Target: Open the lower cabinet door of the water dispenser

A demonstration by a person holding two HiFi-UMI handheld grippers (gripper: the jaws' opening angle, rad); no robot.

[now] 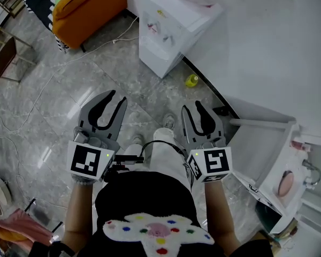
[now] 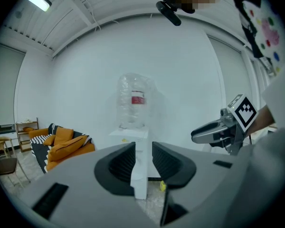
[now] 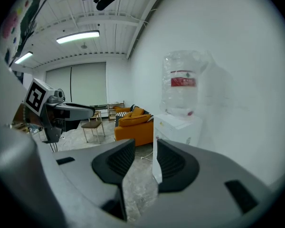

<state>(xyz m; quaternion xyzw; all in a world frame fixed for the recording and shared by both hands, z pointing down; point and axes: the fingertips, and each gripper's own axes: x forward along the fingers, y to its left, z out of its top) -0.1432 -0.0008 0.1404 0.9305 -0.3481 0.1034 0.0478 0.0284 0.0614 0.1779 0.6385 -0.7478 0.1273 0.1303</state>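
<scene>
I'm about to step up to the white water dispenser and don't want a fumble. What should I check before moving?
1. Left gripper empty, jaws apart: ok.
2. Right gripper empty, jaws apart: ok.
3. White water dispenser with clear bottle within reach: not ok, it stands well ahead of both grippers.
4. Handle of the lower cabinet door spotted: cannot tell.
5. Grey marble floor by the dispenser free: not ok, a small yellow object lies near its base.

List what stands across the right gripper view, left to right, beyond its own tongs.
left tongs → brown chair → orange sofa → water dispenser
</scene>
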